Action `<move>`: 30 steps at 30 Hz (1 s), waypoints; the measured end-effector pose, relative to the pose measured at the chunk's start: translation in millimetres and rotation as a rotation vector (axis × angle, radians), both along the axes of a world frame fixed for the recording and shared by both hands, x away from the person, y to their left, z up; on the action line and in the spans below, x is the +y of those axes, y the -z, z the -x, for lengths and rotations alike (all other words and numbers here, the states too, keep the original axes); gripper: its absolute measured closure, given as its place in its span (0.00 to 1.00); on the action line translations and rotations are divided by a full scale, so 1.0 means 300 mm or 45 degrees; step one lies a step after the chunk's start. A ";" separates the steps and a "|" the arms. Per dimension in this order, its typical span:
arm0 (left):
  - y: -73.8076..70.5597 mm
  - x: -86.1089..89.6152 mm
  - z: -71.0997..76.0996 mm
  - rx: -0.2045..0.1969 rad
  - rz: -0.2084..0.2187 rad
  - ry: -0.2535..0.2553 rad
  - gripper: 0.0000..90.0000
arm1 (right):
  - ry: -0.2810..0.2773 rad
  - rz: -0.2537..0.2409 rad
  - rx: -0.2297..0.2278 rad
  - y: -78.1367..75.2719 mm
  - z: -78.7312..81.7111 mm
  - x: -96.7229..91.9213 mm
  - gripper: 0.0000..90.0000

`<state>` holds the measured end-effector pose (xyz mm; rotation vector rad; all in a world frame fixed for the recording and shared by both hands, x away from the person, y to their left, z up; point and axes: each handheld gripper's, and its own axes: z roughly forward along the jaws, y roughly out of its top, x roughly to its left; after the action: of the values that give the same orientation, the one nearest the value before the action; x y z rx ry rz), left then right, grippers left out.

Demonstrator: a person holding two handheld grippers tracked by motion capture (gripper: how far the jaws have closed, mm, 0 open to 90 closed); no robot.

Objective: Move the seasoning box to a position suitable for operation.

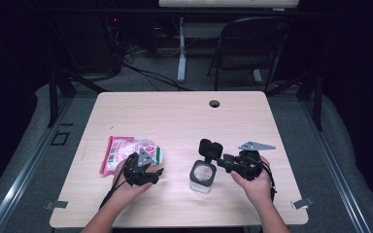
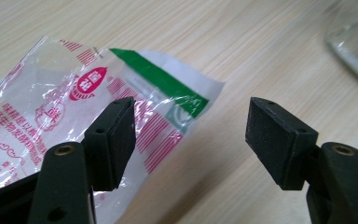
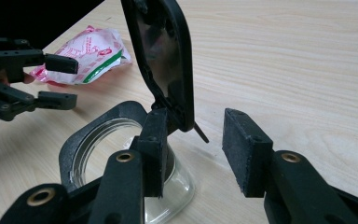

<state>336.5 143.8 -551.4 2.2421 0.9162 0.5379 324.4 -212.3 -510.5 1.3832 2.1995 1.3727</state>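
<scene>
Left tool (image 1: 148,171) hangs just over the surface (image 1: 175,116) with its jaws spread and nothing between them; the crinkly seasoning packet (image 2: 98,107) lies flat right under its left pad. It looks feather-light, floppy and slick, so I'd pinch it at the sealed green edge. Right tool (image 3: 193,154) is also spread, its pads either side of the hinge of the flip lid (image 3: 161,60), not squeezing. The clear jar (image 1: 203,176) sits right below it. Rigid, probably breakable, so take the black collar.
</scene>
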 end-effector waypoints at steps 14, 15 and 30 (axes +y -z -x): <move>0.054 0.025 -0.045 -0.063 -0.088 -0.089 0.41 | 0.036 -0.015 -0.021 0.000 0.028 -0.032 0.66; 0.056 0.031 -0.049 -0.068 -0.092 -0.096 0.42 | 0.034 -0.014 -0.018 0.000 0.029 -0.033 0.66; 0.029 0.087 -0.058 -0.045 0.067 -0.092 0.71 | 0.041 -0.017 -0.022 0.000 0.031 -0.037 0.66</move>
<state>354.0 169.9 -560.1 2.1526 0.9856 0.5778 315.1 -223.5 -510.5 1.4002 2.1516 1.3855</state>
